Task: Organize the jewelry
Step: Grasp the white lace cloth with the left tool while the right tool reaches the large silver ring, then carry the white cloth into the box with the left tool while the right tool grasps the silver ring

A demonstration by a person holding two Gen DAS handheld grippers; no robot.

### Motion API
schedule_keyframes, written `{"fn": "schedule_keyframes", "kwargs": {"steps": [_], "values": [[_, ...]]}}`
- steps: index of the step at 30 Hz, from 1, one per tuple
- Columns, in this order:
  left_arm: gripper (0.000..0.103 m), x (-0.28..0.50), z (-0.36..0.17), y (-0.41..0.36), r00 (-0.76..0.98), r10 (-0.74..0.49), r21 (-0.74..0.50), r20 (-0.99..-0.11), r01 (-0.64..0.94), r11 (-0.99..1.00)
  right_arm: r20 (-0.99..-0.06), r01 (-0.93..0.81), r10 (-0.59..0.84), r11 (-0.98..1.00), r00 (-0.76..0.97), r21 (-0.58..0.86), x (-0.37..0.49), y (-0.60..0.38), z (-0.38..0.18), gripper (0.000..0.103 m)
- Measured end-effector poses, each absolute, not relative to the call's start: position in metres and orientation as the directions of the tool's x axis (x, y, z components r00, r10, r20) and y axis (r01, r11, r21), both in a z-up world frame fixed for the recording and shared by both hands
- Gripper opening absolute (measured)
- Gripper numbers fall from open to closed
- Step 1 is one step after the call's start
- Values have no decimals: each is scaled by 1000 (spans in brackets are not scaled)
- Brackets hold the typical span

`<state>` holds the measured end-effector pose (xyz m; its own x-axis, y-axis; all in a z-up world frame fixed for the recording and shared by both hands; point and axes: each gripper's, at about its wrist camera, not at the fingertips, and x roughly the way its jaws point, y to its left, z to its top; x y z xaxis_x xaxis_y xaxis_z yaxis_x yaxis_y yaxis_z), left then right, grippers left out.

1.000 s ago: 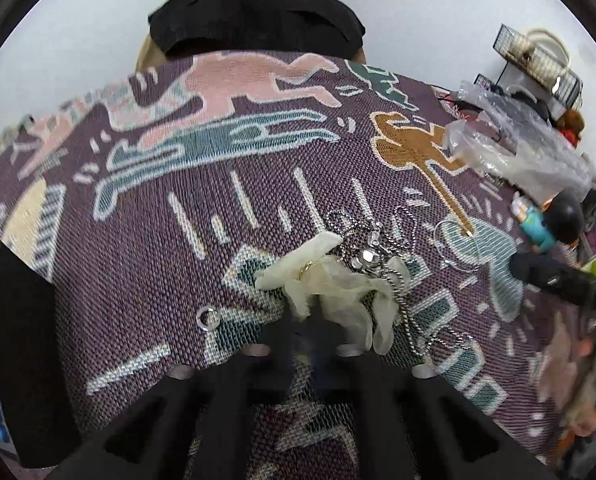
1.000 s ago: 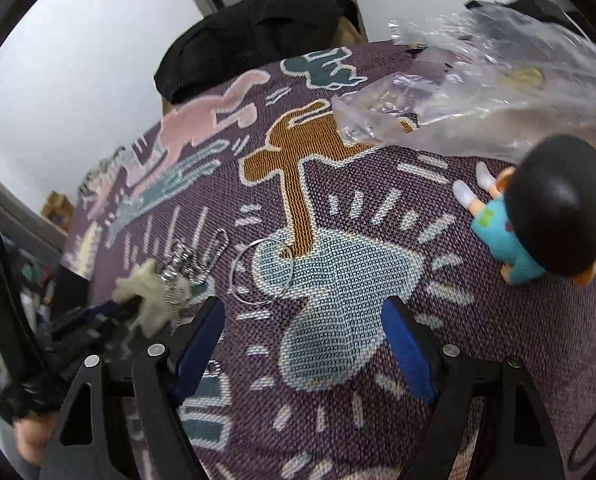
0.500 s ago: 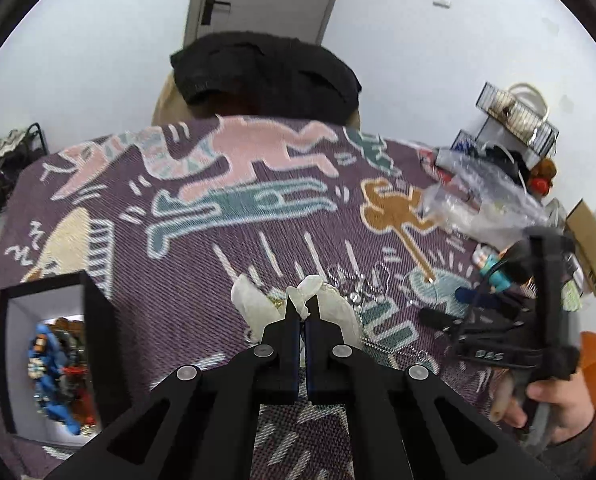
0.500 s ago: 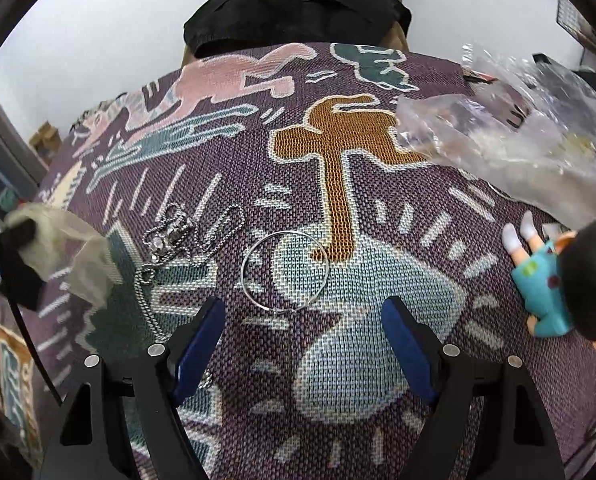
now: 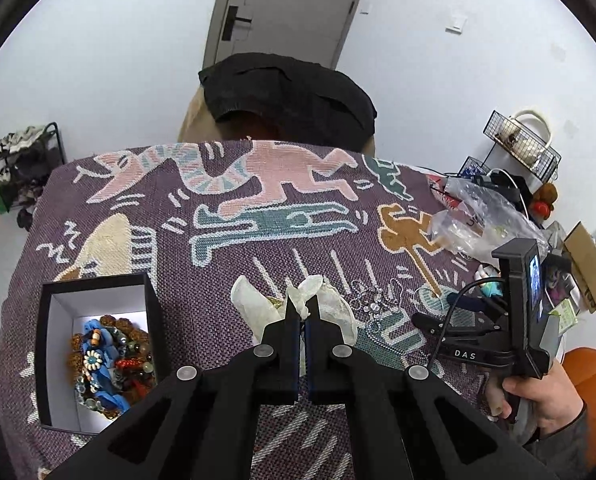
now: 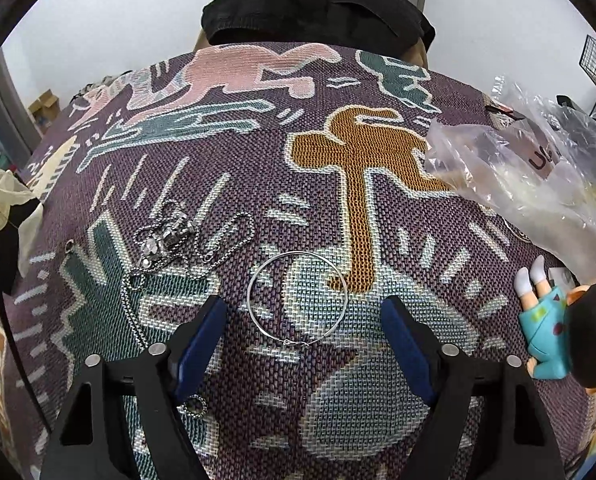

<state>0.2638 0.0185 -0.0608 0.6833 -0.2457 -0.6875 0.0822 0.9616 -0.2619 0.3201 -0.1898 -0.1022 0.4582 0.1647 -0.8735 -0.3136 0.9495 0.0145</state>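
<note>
My left gripper [image 5: 305,314] is pinched tight on a cream cloth pouch [image 5: 330,308], its two black fingers nearly meeting with the fabric bunched out to either side; a bit of gold shows in the folds at about 10 o'clock from the tips. The pouch is lifted above the woven purple cloth [image 5: 226,280] that covers the table. At 8 o'clock in the left wrist view sits the open black jewelry box [image 5: 54,360], white inside, with a pile of beaded bracelets [image 5: 110,364] in blue, brown and red heaped at its bottom.

My right gripper [image 6: 304,334] is spread wide, its blue-padded fingers [image 6: 200,344] hovering low over the cloth with nothing between them but a thin silver hoop [image 6: 298,298], which lies flat just ahead of the tips at 12 o'clock. At 10 o'clock from the hoop a tangled silver ball chain with pendants [image 6: 166,242] lies on the cloth, one strand trailing down toward my left finger. A small metal ring [image 6: 196,405] lies beside that finger at 7 o'clock. At 3 o'clock a toy figure [image 6: 558,336] in a teal outfit lies on its side, and a crumpled clear plastic bag [image 6: 530,168] sits at 2 o'clock.
</note>
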Motion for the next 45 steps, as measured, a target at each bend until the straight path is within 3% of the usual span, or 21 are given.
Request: {"fn": "schedule_keyframes", "kwargs": {"steps": [2,3,25,45], "values": [[1,264,-60,19,685,-243,-258,-687,82,963,-867,-314,175,949,467,22,318,-189,-98,50],[1,264,-59,19,684,-240,-254,-689,82,964,-869,-307,175,951,462,29,317,-189,-98,49],[1,223,-28,71,754,-182,-233,-631,40,972,-744,-260,299,950,598,172,253,-187,-32,49],[3,217,-52,123,738,-166,-244,-653,3,970,-684,-342,380,918,623,199,222,-112,2,49]]}}
